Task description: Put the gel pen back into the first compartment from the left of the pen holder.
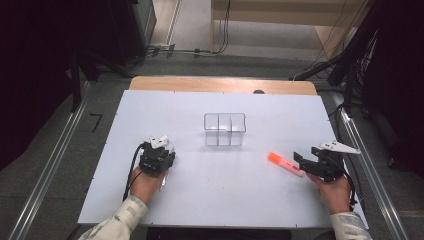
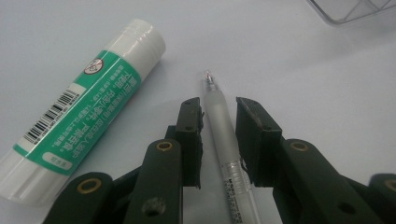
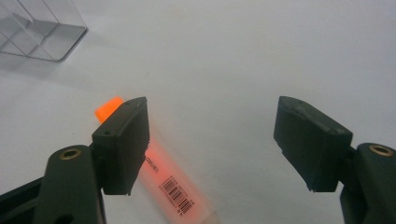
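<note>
We hold a gripper in each hand over a white table (image 1: 225, 200). The left gripper (image 2: 218, 116) points down at the near left part of the table, and in the left gripper view a clear pen (image 2: 224, 135) lies between its jaws, its tip pointing away past the jaw ends. The jaws stand narrow around the pen; one pad looks just against the barrel, while a thin gap shows on the other side, so the pads do not yet squeeze it. The pen rests flat on the table. Just beside it, to the left in that view, lies a glue stick (image 2: 79, 114) with a green and white label and a barcode, tilted, apart from both the pen and the jaws.

Our right gripper (image 3: 212, 140) sits at the near right, low over the table, with its jaws spread wide. An orange marker (image 3: 163, 179) lies on the table under its left jaw in the right gripper view, the orange cap poking out beyond the jaw; nothing lies between the pads. In the high view the marker (image 1: 285, 164) lies just left of the right gripper (image 1: 300, 160).

A clear bin (image 1: 225, 129) with compartments stands at the middle of the table, farther off, well apart from both grippers, between them in left and right terms.
</note>
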